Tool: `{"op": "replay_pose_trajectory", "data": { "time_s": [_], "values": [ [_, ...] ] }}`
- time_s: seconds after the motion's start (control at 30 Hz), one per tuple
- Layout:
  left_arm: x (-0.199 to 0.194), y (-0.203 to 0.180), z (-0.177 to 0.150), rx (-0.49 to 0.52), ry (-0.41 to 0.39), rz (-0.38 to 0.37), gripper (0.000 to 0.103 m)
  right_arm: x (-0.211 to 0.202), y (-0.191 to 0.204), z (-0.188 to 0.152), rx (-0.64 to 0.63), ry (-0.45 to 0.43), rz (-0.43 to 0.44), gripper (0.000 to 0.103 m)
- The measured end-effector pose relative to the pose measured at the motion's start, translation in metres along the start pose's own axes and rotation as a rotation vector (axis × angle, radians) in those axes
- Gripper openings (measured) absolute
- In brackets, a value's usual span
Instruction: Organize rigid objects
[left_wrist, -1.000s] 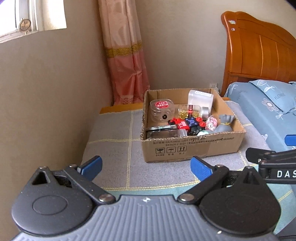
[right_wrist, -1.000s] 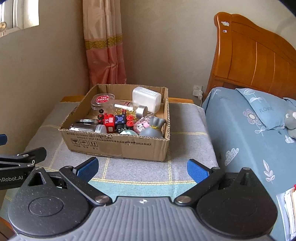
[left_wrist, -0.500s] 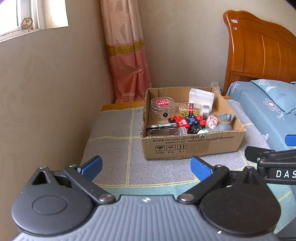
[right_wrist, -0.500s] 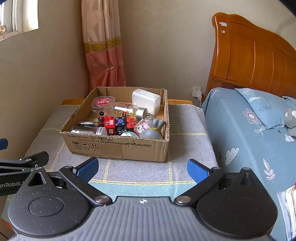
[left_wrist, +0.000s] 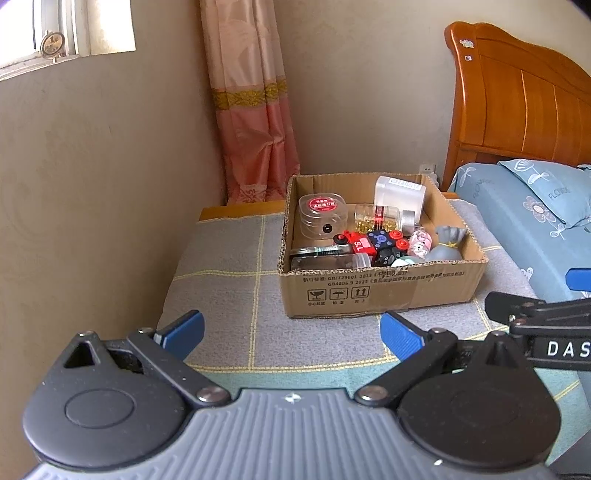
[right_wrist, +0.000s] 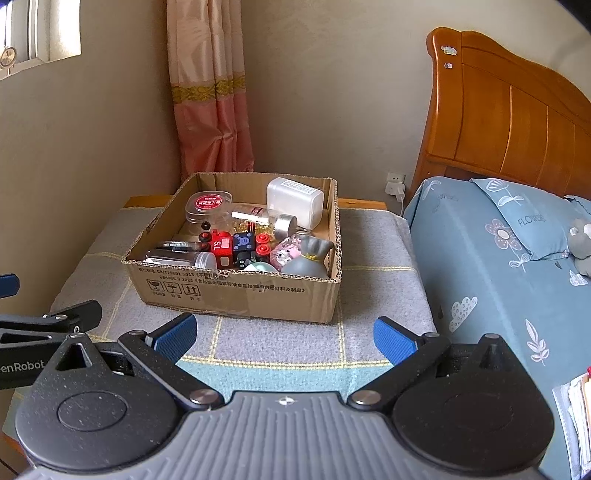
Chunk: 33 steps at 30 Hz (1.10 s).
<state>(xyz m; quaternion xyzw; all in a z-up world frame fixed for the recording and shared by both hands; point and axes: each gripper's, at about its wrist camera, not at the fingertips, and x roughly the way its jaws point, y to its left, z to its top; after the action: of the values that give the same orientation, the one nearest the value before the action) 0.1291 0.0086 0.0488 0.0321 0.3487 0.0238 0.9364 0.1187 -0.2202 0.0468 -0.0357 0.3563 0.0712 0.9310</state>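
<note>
Both claws hang spread wide and hold nothing, short of the cardboard box (right_wrist: 236, 291); the left claw (left_wrist: 291, 332) sits near the wall side and the right claw (right_wrist: 284, 336) toward the bed.

All the rigid objects in view lie inside the box, none on the cloth around it. That fits either a sorted box or a full one waiting to be emptied, so I would judge no direction from it. Any pick here wants care: the items are packed touching one another. From the left: a clear round case with a red label (right_wrist: 208, 206), a clear tube lying flat (right_wrist: 177, 256), a red toy block marked SL (right_wrist: 221, 245), a glass jar on its side (right_wrist: 258, 219), a white plastic container (right_wrist: 295, 201) and a grey pouch figurine (right_wrist: 310, 256). Come in from above, close on one piece only, and watch that the smooth jar does not roll.

The box stands on a desk under a grey checked cloth (left_wrist: 229, 266). Left is a plain wall, behind a pink curtain (left_wrist: 255, 110), and right a bed (right_wrist: 498, 258) with a wooden headboard.
</note>
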Motion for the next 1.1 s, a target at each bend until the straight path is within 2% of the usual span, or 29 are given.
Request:
{"op": "replay_pose_trajectory", "data": {
  "time_s": [1.1],
  "values": [
    [-0.004, -0.001, 0.0005, -0.009, -0.003, -0.002, 0.101, -0.0044, -0.0026, 0.0021, 0.003, -0.012, 0.004, 0.103]
  ]
}}
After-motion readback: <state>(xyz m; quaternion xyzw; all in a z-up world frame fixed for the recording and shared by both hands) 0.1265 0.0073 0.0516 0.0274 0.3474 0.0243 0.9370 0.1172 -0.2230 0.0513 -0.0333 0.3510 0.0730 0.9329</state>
